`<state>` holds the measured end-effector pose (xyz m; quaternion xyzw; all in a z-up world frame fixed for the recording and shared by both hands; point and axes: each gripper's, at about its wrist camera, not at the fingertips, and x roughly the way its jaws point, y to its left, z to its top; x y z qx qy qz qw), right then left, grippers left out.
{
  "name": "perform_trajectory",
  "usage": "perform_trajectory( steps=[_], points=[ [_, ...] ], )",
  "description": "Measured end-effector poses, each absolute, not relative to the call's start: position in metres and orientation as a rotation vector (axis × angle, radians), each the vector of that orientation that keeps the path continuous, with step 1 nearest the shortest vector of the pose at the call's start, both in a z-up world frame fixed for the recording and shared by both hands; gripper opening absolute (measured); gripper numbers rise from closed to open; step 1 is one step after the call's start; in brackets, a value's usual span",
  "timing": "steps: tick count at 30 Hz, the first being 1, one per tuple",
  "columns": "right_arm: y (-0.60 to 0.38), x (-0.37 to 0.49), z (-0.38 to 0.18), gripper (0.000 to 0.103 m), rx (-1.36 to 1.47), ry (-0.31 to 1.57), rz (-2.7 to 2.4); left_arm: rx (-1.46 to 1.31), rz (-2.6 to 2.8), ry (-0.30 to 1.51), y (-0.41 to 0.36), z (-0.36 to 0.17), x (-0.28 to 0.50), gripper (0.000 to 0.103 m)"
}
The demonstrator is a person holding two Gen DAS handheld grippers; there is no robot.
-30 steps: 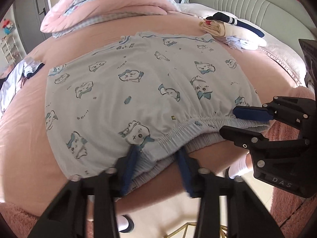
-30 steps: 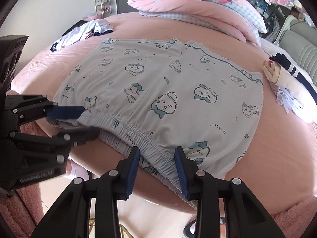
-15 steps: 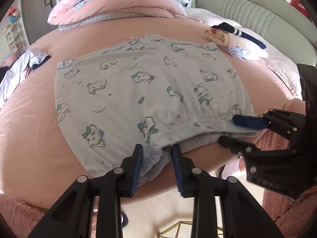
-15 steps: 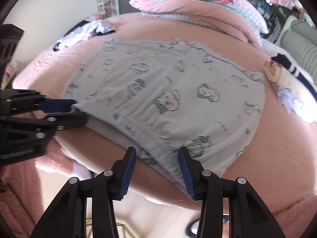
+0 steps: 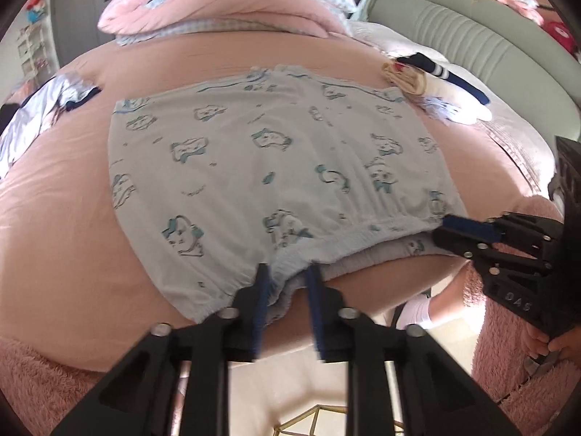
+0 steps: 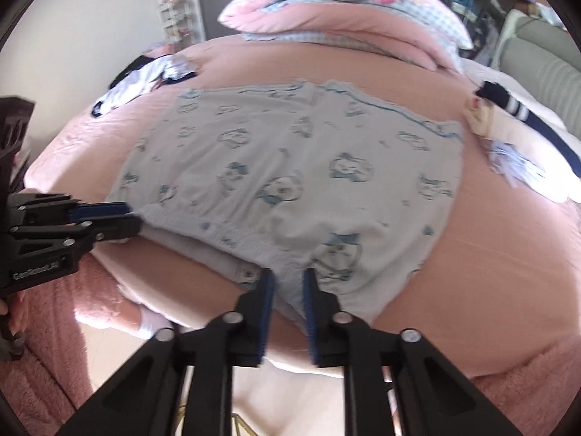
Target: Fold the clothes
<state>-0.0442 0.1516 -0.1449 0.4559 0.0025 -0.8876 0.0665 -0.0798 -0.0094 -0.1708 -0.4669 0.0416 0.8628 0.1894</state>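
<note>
Both grippers are built of black plastic, studded with silver screws. Blue ribbed pads are fitted inside the fingers. "GenRobot.AI" is printed in white on the left gripper.

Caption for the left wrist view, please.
Left gripper closing on the waistband of printed shorts spread on a pink bed.

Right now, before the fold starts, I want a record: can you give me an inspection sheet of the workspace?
Surface: pink bed sheet, bare around the work.
Job's things: printed shorts lying flat, waistband nearest.
Clutter: rumpled garment far left; folded clothes far right.
Grippers: left gripper and right gripper closing, waistband between the jaws.
Cables: nothing seen.
Surroundings: folded quilt, grey headboard.
</note>
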Motion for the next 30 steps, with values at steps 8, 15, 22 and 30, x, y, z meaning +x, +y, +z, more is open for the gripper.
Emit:
perform_trajectory(
  steps=[8, 15, 22, 30],
  points=[
    [0.15, -0.043, -0.147, 0.007, 1.387, -0.031, -2.619, -1.388, 2.404, 0.096, -0.02, -0.168, -0.081, 0.006],
    [0.161, -0.048, -0.146, 0.009, 1.442, -0.092, -2.681, -1.467, 2.476, -0.063, -0.045, -0.169, -0.091, 0.007],
    [0.181, -0.062, -0.157, 0.033, 1.548, -0.217, -2.731, -1.595, 2.489, -0.076, -0.054, -0.181, -0.106, 0.009],
    [0.23, -0.038, -0.15, 0.034, 1.544, -0.686, -2.702, -1.672, 2.598, 0.0, -0.067, -0.165, -0.105, 0.028]
  ],
)
